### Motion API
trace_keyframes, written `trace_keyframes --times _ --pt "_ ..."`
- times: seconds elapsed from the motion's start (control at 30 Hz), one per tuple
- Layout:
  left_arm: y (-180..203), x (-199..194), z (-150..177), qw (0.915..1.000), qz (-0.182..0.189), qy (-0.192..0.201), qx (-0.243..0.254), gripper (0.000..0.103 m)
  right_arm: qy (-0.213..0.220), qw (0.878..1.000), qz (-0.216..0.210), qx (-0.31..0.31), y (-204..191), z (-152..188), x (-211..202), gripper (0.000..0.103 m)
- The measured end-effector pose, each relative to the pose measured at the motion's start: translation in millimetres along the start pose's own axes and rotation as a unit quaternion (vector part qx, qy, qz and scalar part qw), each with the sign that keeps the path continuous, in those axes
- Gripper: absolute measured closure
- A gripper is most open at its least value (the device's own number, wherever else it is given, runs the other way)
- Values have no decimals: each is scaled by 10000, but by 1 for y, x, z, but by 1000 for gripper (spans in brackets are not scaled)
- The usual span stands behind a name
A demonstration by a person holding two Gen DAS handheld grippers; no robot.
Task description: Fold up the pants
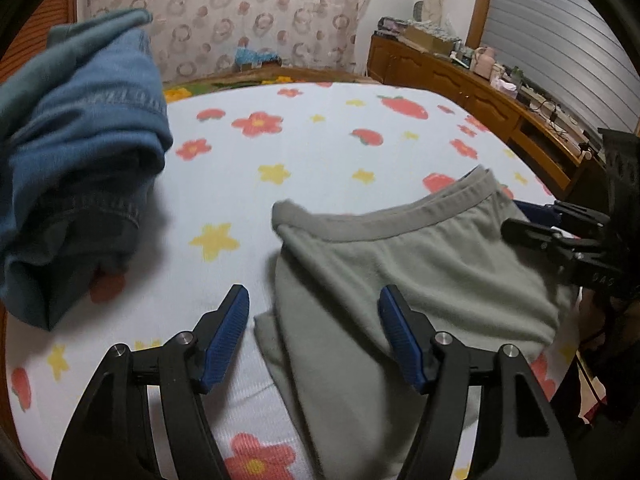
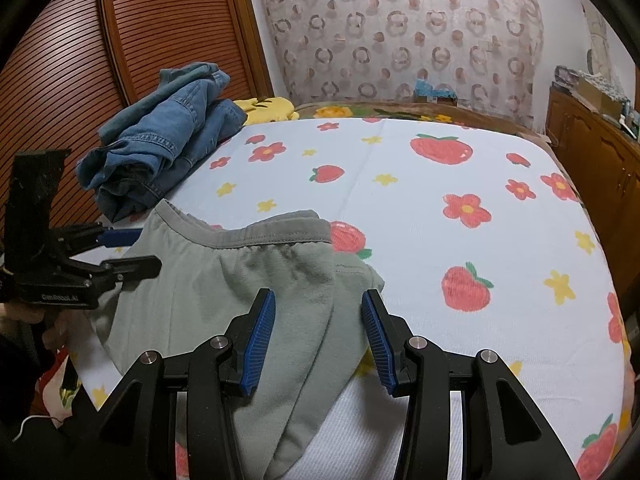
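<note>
On the bed sheet (image 2: pixel 440 240), white with a strawberry, flower and star print, grey-green pants (image 2: pixel 224 288) lie near the front edge, waistband (image 2: pixel 260 232) toward the far side, legs running back under both cameras. Fabric looks doubled over: a second layer edge shows along the pants' right side in the right wrist view and a lower flap sticks out at the left in the left wrist view (image 1: pixel 360 272).

Left gripper (image 1: pixel 314 300): blue-padded fingers (image 1: pixel 224 340) spread wide, nothing between them. One finger sits over bare sheet, the other over the pants' left portion. Contact with fabric can't be confirmed. It also shows from the side in the right wrist view (image 2: pixel 136 252), at the pants' left edge, fingers apart.

Right gripper (image 2: pixel 318 304): fingers (image 2: pixel 260 340) spread, gripping nothing, hovering above the right half of the pants. Seen from the left wrist view (image 1: pixel 520 216) at the waistband's right end, fingers apart; whether they touch cloth can't be told.

Far left on the bed: a heap of denim clothes (image 2: pixel 160 152), well apart from the pants, blurred in the left wrist view (image 1: pixel 80 152). A yellow cushion (image 2: pixel 268 106) lies just behind the heap. A wooden cabinet (image 1: pixel 460 80) with clutter on top runs along the right wall, a patterned curtain (image 2: pixel 400 28) hangs behind the bed, and a louvered wooden door (image 2: pixel 120 40) stands at left.
</note>
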State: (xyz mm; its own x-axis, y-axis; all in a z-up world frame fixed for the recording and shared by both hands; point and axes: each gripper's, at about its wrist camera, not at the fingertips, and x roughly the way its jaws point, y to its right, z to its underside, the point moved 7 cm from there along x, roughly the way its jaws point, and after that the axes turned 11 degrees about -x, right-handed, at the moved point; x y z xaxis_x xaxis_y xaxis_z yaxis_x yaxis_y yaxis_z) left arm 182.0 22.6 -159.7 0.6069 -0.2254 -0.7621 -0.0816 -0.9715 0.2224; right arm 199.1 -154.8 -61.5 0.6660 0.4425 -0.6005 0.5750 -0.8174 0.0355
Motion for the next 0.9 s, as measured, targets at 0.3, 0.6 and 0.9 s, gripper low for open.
trace_keyframes --times 0.3,0.6,0.9 --pt "2 0 3 9996 -128 139 194 34 -42 10000 18 20 1 1 1 56" --pt "0 -2 4 9996 -122 174 176 34 -140 9999 60 59 2 0 3 50" --pt "-5 -24 10 9996 -17 275 -9 35 -507 9985 171 100 1 -3 3 45"
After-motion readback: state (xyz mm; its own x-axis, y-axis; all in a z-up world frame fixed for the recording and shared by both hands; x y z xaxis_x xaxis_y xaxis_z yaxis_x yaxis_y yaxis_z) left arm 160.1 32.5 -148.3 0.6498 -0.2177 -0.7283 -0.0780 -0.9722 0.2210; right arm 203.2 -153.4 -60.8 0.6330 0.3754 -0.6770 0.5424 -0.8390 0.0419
